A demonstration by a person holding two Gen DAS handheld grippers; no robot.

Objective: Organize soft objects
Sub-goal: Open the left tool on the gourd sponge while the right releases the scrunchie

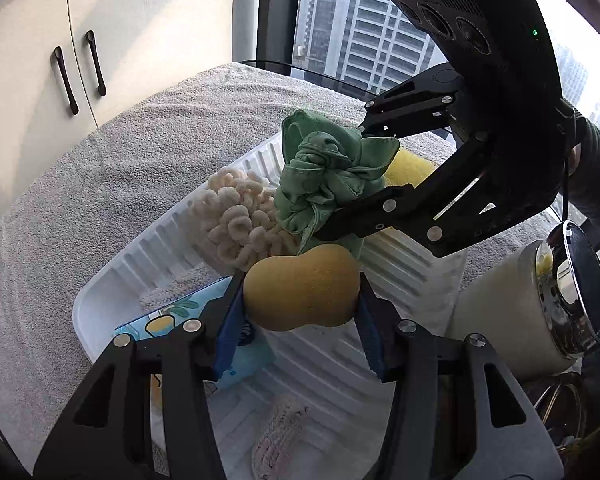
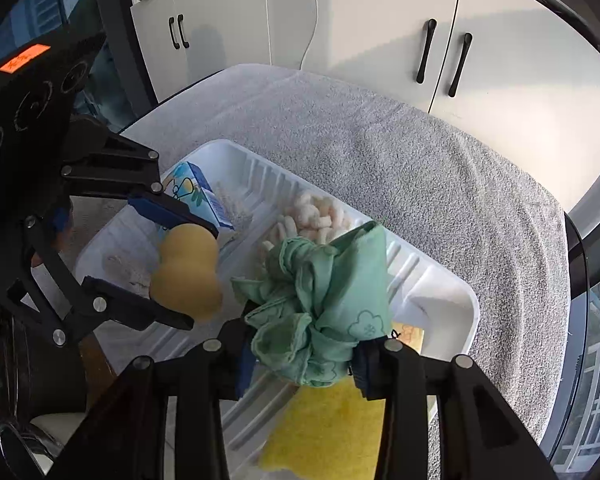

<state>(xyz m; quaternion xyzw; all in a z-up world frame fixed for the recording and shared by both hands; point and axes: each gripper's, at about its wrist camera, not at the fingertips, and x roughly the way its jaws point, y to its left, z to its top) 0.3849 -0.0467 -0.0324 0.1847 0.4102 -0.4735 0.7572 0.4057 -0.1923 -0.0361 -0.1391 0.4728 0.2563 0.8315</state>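
Note:
My left gripper (image 1: 300,300) is shut on a peanut-shaped yellow sponge (image 1: 302,286) and holds it above the white ribbed tray (image 1: 400,276). My right gripper (image 2: 302,354) is shut on a bunched green cloth (image 2: 324,304), also above the tray (image 2: 440,292). In the left wrist view the right gripper (image 1: 364,168) and green cloth (image 1: 328,176) hang just behind the sponge. In the right wrist view the left gripper (image 2: 192,264) holds the sponge (image 2: 186,270) to the cloth's left.
The tray holds a cream loopy chenille pad (image 1: 236,216), a blue lemon-print pack (image 1: 168,320), a knitted cloth (image 1: 276,440) and a flat yellow cloth (image 2: 332,428). It sits on a grey towel (image 2: 440,168). White cabinets (image 2: 460,52) stand behind. A chrome-lidded white appliance (image 1: 540,304) is at right.

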